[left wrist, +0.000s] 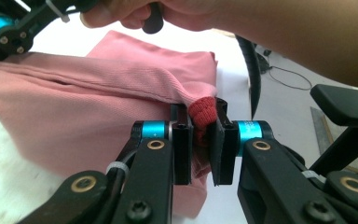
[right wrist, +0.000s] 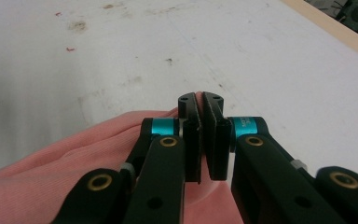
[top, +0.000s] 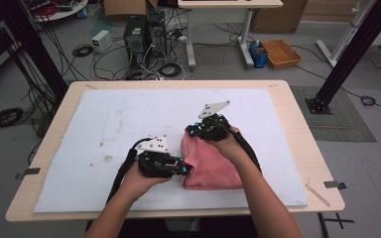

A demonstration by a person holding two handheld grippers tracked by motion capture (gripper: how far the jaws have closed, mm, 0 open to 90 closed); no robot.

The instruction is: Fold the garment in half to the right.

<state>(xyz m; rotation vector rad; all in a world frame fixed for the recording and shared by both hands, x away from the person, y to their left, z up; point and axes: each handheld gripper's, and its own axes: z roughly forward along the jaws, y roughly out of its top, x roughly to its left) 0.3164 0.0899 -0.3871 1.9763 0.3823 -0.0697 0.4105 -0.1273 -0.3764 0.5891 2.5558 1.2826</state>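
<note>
A pink cloth (top: 211, 163) lies bunched on the white mat (top: 129, 119) near the table's front. My left gripper (top: 186, 169) is at the cloth's left edge, shut on a bunched fold. In the left gripper view, that gripper (left wrist: 200, 122) pinches a reddish knob of the pink cloth (left wrist: 98, 107) between its pads. My right gripper (top: 191, 130) is at the cloth's far left corner and holds it lifted. In the right gripper view, a thin edge of the pink cloth (right wrist: 51, 177) is clamped in that gripper (right wrist: 199, 100).
The mat covers most of a wooden table (top: 297, 129) and has brown stains (top: 108, 158) at its left. On the floor behind are computer towers (top: 144, 37), cables and an orange tray (top: 281, 53). Black frame posts (top: 349, 54) stand on both sides.
</note>
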